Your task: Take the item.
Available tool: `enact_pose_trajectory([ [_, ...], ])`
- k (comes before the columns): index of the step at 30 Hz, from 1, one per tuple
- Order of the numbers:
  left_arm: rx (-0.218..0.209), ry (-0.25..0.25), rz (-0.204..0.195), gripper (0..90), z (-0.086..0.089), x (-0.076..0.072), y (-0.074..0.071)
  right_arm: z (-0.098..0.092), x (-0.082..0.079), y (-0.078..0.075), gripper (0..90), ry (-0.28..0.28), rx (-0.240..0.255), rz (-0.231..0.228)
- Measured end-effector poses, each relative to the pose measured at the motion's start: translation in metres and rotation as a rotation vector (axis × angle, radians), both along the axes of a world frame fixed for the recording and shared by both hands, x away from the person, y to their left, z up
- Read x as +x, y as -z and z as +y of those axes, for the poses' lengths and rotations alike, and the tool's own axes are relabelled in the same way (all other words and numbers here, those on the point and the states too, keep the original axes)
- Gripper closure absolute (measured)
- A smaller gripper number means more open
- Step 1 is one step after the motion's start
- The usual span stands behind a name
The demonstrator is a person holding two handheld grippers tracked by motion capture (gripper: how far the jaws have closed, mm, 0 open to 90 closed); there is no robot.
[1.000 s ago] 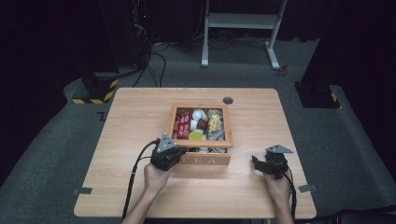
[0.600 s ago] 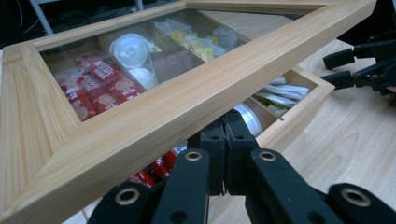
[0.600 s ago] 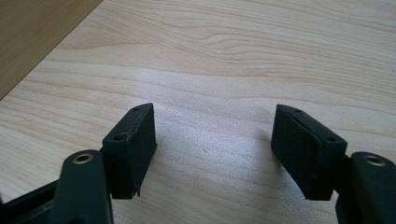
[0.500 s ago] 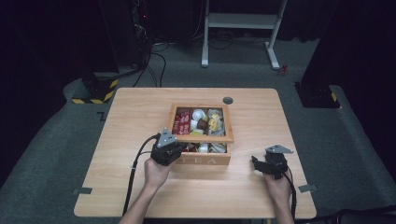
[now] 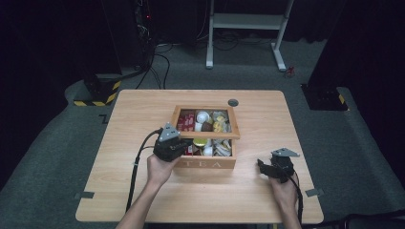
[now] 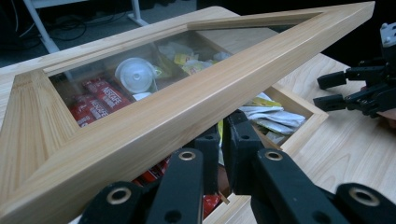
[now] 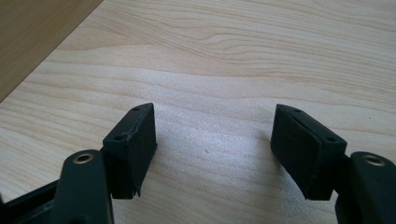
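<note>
A wooden box (image 5: 210, 163) marked TEA stands mid-table. Its glass-paned lid (image 5: 205, 136) is hinged at the back and tilted up at the front. My left gripper (image 5: 187, 145) is at the box's front left corner, shut, its tips (image 6: 223, 135) tucked under the lid's raised front rail (image 6: 187, 100). Through the glass I see red sachets (image 6: 95, 100) and a white cup (image 6: 135, 74); paper tea bags (image 6: 271, 119) lie in the front right compartment. My right gripper (image 5: 261, 165) rests open on the table right of the box, with bare wood between its jaws (image 7: 212, 130).
A small black round disc (image 5: 233, 102) lies on the table behind the box. Beyond the table stand a white frame (image 5: 248, 21) and a yellow-and-black striped base (image 5: 98, 93) on the grey floor. Bare wood surrounds the box.
The left gripper has moved in against the box's front left corner and the lid's front edge has risen. The right gripper has stayed where it was.
</note>
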State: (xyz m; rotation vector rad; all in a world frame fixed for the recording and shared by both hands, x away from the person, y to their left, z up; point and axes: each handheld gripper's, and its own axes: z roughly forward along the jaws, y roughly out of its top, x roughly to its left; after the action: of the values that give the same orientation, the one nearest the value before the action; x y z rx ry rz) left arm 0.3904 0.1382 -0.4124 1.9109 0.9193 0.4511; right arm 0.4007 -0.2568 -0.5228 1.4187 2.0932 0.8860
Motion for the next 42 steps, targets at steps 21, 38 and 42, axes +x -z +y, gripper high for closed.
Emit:
enact_pose_trajectory([
  [21, -0.068, 0.014, 0.009, 81.9, 0.004, 0.010, -0.015, 0.015, -0.013, -0.024, 30.6, -0.135, 0.189, -0.065],
  [38, -0.086, 0.017, 0.006, 81.4, 0.005, 0.020, -0.029, 0.042, -0.014, -0.060, 28.5, -0.351, 0.331, -0.164],
  [42, -0.083, 0.017, -0.005, 81.4, 0.005, 0.024, -0.033, 0.058, -0.009, -0.065, 31.2, -0.389, 0.312, -0.169],
])
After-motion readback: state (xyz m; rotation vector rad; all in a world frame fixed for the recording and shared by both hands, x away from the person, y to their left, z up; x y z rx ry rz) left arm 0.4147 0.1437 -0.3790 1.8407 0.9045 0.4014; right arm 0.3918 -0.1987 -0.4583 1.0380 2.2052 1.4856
